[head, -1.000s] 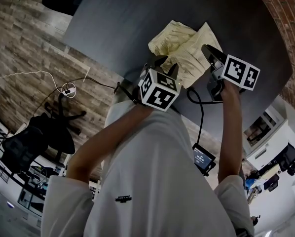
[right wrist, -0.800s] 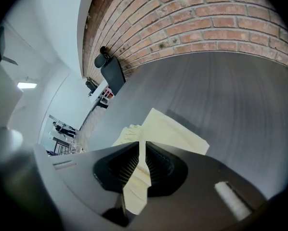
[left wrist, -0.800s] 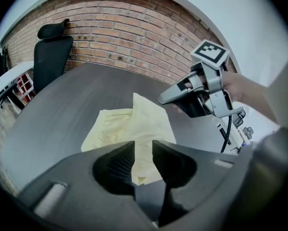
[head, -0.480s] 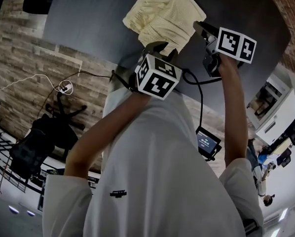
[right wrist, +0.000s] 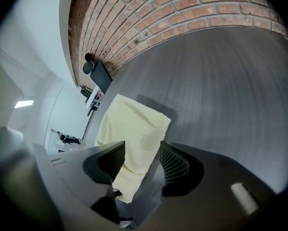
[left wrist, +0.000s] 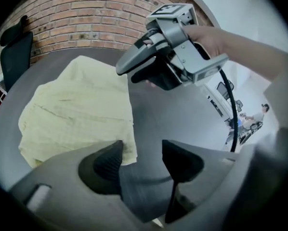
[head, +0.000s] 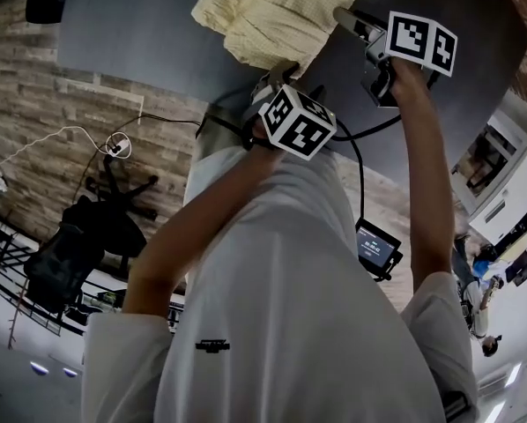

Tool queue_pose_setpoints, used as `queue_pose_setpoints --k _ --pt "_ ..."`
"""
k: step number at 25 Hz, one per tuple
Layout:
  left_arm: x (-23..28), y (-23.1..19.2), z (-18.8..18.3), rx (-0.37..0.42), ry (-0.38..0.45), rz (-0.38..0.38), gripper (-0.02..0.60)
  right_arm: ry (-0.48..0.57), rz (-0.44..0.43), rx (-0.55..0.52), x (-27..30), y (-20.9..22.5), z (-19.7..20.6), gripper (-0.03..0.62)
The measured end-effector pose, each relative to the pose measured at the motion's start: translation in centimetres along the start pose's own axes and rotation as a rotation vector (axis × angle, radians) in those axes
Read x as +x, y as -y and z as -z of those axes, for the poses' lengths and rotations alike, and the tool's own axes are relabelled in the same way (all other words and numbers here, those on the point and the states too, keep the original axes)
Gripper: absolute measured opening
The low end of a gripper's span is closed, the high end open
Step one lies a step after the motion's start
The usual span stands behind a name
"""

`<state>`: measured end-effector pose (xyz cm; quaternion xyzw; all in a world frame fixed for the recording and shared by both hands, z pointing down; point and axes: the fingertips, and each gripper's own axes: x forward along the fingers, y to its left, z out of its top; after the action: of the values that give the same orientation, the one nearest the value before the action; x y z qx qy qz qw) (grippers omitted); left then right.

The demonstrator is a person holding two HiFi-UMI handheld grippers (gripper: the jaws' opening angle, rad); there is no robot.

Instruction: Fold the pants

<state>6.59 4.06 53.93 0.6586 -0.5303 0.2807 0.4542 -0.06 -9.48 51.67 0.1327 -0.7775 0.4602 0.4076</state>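
Observation:
The pale yellow pants lie folded in a flat bundle on the dark grey table. My left gripper hovers at the bundle's near edge. Its jaws are opening, with only bare table between them and the cloth's corner just left of the left finger. My right gripper hangs at the bundle's right side, a little above it. Its jaws are also opening, and the pants show beyond the gap, not pinched. The left gripper view shows the right gripper over bare table.
A brick wall runs behind the table's far edge, with a black chair back against it. The person's torso crowds the table's near edge. A cable and a small screen unit hang by the right arm. An office chair stands on the floor at left.
Both grippers have come away from the near edge of the pants and their jaws stand wider. The left one shifted right and lower. The bundle now sits higher in the head view.

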Motion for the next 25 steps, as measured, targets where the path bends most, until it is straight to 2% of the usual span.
queue_pose_setpoints --k 5,8,10,12,15,17,18,21,25 --pt "1.3 -0.9 0.5 0.012 -0.005 -0.053 0.259 -0.002 -0.02 0.046 2.3 2.1 0.6 0.244" --pt "1.4 -1.1 0.6 0.046 0.017 -0.105 0.256 0.013 -0.029 0.053 2.4 2.7 0.6 0.216" --pt "1.2 -1.7 0.6 0.034 0.044 -0.169 0.208 0.02 -0.05 0.058 2.3 2.6 0.6 0.206" --pt "1.0 -2.8 0.5 -0.003 0.056 -0.209 0.102 0.017 -0.081 0.071 2.4 2.3 0.7 0.181" --pt "0.9 -3.1 0.4 -0.02 0.034 -0.191 0.084 0.008 -0.087 0.069 2.7 1.8 0.9 0.136" --pt "0.8 -2.9 0.3 -0.012 0.022 -0.183 0.078 0.015 -0.068 0.054 2.4 1.4 0.7 0.059" --pt "0.6 -2.9 0.3 -0.022 0.019 -0.17 0.069 0.02 -0.064 0.05 2.2 1.1 0.6 0.046" --pt "-0.1 -2.7 0.4 -0.06 0.02 -0.109 0.054 0.018 -0.054 0.027 1.3 0.4 0.9 0.043" --pt "-1.3 -1.6 -0.1 -0.059 0.057 -0.059 0.051 0.02 -0.039 0.007 -0.4 0.0 1.2 0.041"
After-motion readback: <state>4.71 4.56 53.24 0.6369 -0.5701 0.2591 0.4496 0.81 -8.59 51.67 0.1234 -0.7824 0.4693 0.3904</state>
